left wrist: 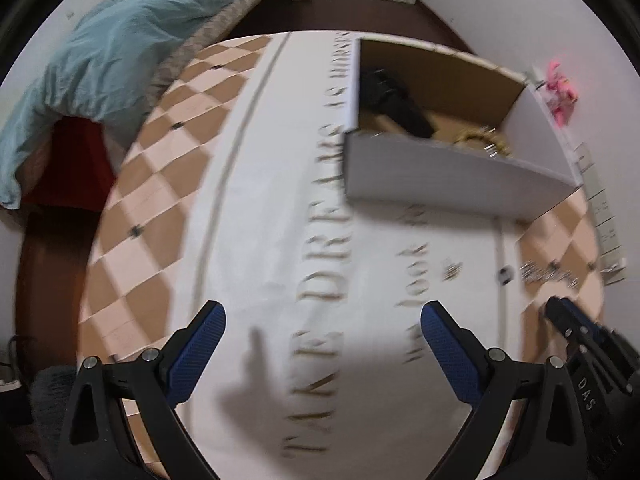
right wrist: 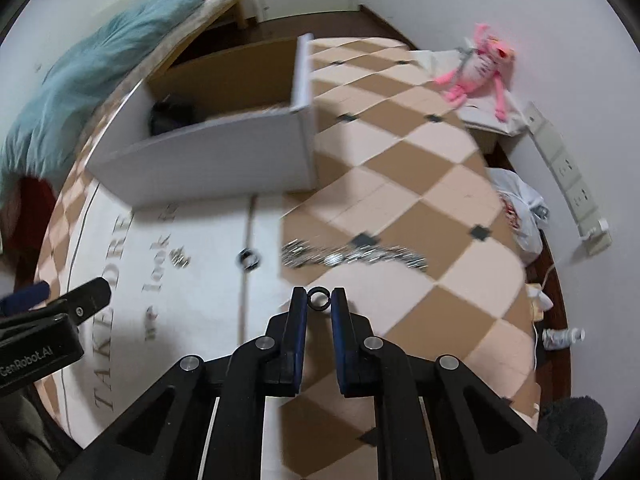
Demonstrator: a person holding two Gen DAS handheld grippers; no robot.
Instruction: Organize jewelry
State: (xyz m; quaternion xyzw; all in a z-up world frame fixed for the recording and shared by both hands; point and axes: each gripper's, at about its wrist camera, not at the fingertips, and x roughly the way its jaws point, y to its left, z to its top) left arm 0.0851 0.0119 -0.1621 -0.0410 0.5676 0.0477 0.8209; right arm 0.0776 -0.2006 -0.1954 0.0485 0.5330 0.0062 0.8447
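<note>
1. The right gripper (right wrist: 319,300) is clamped on a small dark ring (right wrist: 319,297), held between its fingertips just above the checkered tablecloth (right wrist: 420,152).
2. The left gripper (left wrist: 322,320) has its blue pads far apart, and nothing is between them; it hangs over the white part of the cloth with printed letters.
3. A silver chain (right wrist: 352,257) lies stretched on the cloth, beyond the right gripper.
4. A second dark ring (right wrist: 249,259) and a small silver piece (right wrist: 180,258) lie to the left of the chain, each apart from the others.
5. An open cardboard box (right wrist: 224,160) stands behind them, with something black (left wrist: 394,100) and gold jewelry (left wrist: 482,140) inside.
</note>
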